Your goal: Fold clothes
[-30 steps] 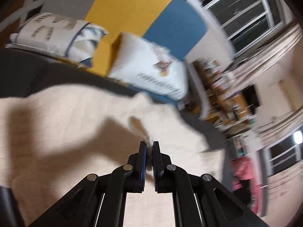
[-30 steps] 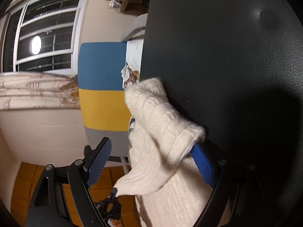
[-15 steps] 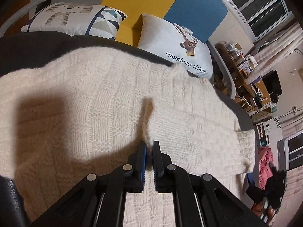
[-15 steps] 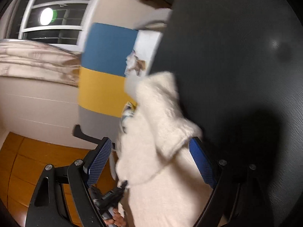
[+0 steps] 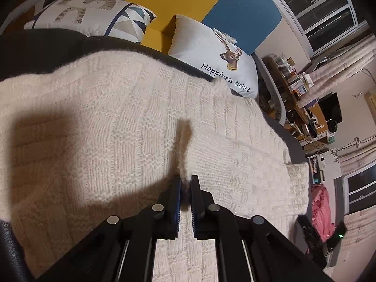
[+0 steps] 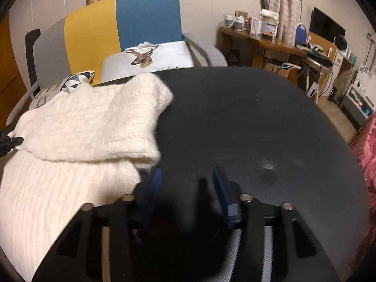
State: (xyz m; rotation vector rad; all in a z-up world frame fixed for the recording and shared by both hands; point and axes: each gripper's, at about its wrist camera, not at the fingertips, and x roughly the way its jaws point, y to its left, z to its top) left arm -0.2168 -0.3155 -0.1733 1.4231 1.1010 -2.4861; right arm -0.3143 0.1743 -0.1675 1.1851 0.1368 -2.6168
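A cream knit sweater [image 5: 117, 129] lies spread over the dark round table [image 5: 35, 47]. One sleeve [image 6: 94, 136] is folded across the sweater's body, its cuff resting near the table's middle. My left gripper [image 5: 185, 183] is shut on a small raised pinch of the knit at the sleeve's edge. It also shows at the far left edge [image 6: 9, 141] of the right wrist view. My right gripper [image 6: 188, 185] hovers over bare table [image 6: 258, 129] just right of the sweater [image 6: 58, 199]. Its jaws are closing with nothing between them.
Behind the table stands a grey, yellow and blue sofa [image 6: 145, 16] with a deer pillow [image 5: 211, 54] and a patterned pillow [image 5: 89, 14]. A cluttered wooden desk [image 6: 258, 40] is at the back right. Pink cloth [image 6: 369, 152] lies beyond the table's right edge.
The right gripper has rolled upright, left the sleeve cuff it straddled lying on the sweater, and narrowed its jaws. The left gripper sank slightly, still pinching the knit.
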